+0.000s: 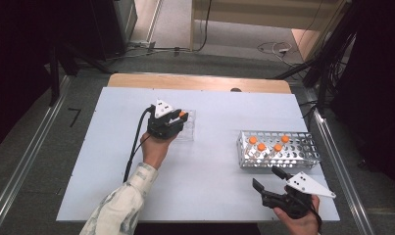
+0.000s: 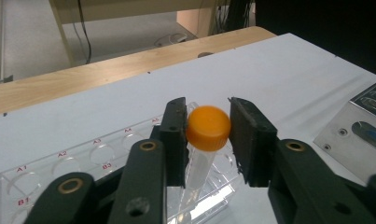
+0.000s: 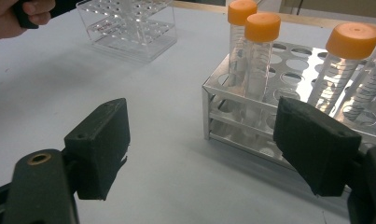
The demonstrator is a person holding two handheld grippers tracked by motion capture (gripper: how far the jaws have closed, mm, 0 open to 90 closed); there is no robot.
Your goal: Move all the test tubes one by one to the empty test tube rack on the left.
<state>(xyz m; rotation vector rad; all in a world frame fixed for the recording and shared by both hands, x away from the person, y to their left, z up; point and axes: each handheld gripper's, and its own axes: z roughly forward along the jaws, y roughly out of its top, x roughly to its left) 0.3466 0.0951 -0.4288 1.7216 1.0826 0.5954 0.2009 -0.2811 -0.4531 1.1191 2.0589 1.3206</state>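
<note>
Standing in the clear rack [image 2: 59,172], the orange-capped tube [image 2: 207,128] is sitting between the left gripper [image 2: 206,140]'s barely parted jaws; withdrawing crookedly is risking tipping it. The right gripper [image 3: 209,149] is gaping, empty.

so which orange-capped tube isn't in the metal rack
The tube between the left gripper jaws, standing in the clear plastic rack.

A white table top [image 1: 111,161] lay over wood; grey floor [image 1: 175,19] with cables [image 1: 276,48] ran toward twelve o'clock.
</note>
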